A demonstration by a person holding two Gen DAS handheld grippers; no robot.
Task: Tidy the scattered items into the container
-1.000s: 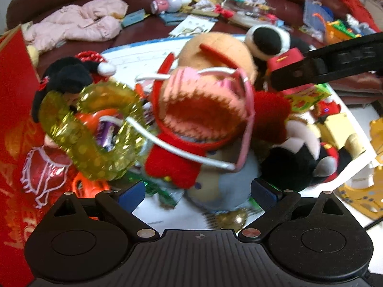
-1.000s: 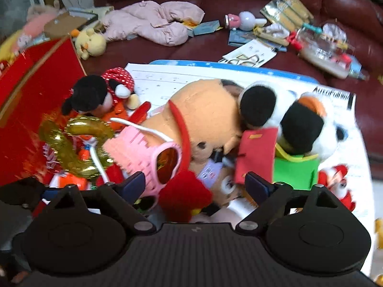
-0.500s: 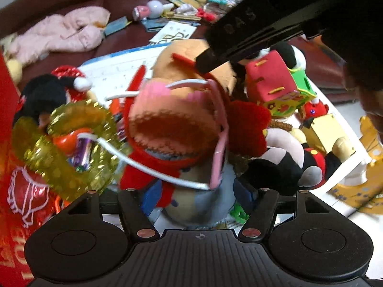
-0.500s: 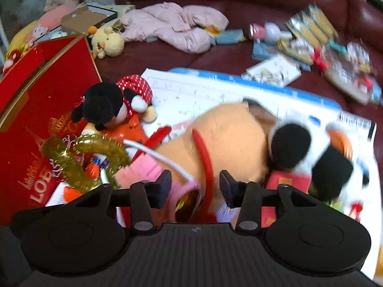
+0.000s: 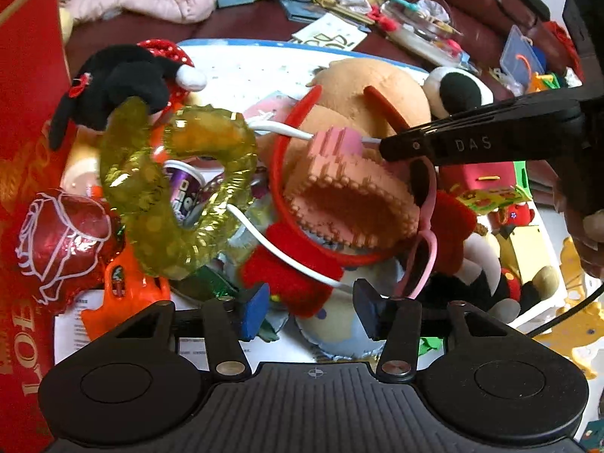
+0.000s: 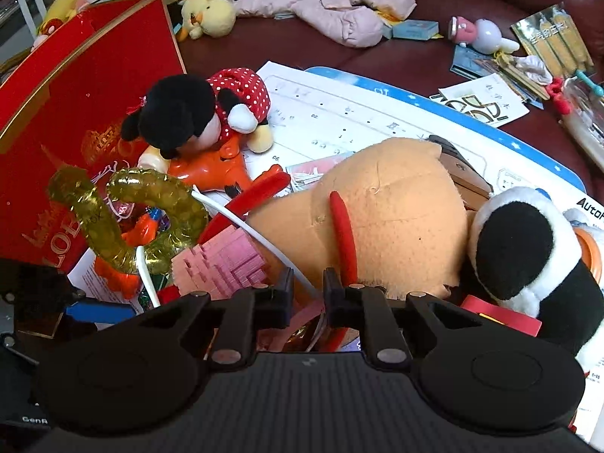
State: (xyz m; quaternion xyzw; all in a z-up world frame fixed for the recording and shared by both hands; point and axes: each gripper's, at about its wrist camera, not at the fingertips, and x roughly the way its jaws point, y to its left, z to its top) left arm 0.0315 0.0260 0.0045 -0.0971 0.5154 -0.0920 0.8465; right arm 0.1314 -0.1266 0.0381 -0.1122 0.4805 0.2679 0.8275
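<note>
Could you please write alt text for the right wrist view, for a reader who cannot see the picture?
The right gripper, nearly closed, pinches a thin white cable above a heap of toys. Behind it lie a large tan plush, a Minnie Mouse doll, a yellow-green beaded ring and a red gift box.

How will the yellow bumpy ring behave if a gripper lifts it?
The yellow bumpy ring looks soft, since it twists into loops, so it would probably sag. A white cable seems threaded through it and may drag along.

"DAS" on right gripper (image 5: 468,145); "LO" in gold on red box (image 6: 68,120); "AutoF" on mat (image 6: 590,205).
</note>
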